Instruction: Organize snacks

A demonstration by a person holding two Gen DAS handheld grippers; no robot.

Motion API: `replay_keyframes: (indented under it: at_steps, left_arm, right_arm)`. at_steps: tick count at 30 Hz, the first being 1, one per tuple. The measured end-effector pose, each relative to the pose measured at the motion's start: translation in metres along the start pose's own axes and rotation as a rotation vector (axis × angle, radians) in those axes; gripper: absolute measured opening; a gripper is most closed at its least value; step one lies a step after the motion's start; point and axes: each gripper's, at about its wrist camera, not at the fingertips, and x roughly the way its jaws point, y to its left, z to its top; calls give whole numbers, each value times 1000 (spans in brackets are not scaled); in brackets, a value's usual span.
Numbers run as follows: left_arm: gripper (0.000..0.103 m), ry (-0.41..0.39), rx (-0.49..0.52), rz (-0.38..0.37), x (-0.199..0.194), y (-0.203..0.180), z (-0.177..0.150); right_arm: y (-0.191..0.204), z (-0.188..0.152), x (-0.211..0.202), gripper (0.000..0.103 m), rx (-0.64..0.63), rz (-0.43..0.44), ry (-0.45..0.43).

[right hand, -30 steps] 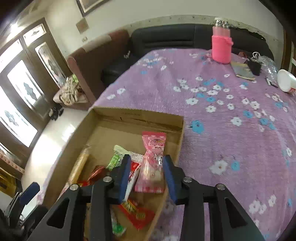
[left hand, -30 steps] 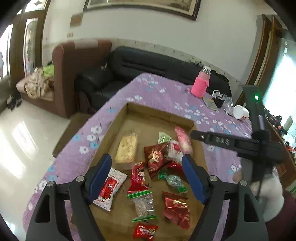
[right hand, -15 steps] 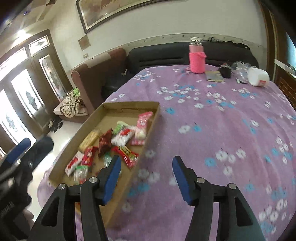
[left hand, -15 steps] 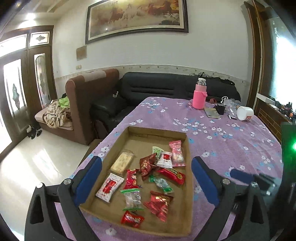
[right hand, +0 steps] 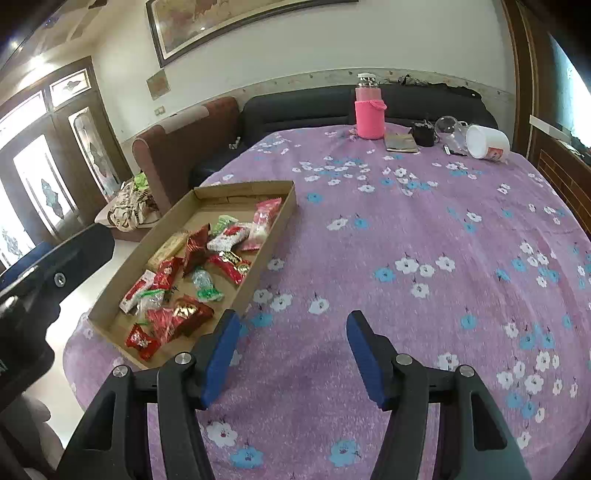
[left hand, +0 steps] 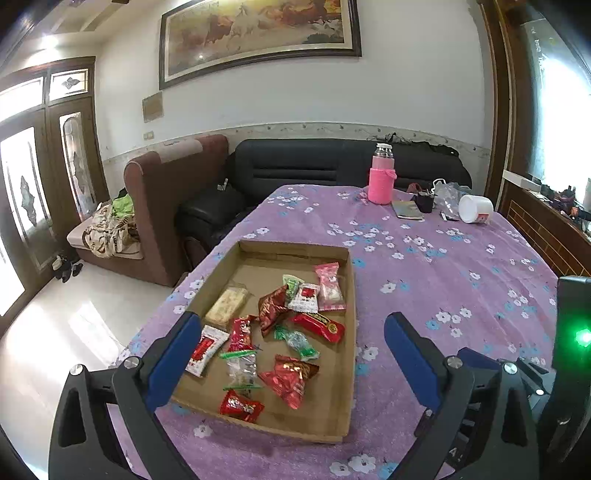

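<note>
Table covered by a purple cloth point(right hand: 424, 229) printed with white and blue flowers. At its far end: pink-sleeved bottle point(left hand: 381, 180) standing upright; just beside it a flat booklet point(left hand: 407, 210), a small dark item point(left hand: 424, 202), crumpled clear plastic point(left hand: 446, 195), and a white cup point(left hand: 475, 209) lying on its side. Behind the table, a black leather sofa point(left hand: 332, 162) against the wall; to its left a brown armchair point(left hand: 166, 192). Heap of clothing point(left hand: 110, 225) on a seat beside the armchair. Large framed painting point(left hand: 258, 33) on the white wall. Wooden doors with patterned glass point(left hand: 26, 192) at left; shoes point(left hand: 66, 266) on the glossy floor.
</note>
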Motion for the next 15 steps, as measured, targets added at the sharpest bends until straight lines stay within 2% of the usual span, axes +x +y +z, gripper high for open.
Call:
replay_keyframes:
  at_steps: [15]
  left_arm:
    - [99, 48, -11, -39, 10, -7, -8]
  right_arm:
    - [0, -8, 1, 68, 1, -18, 7]
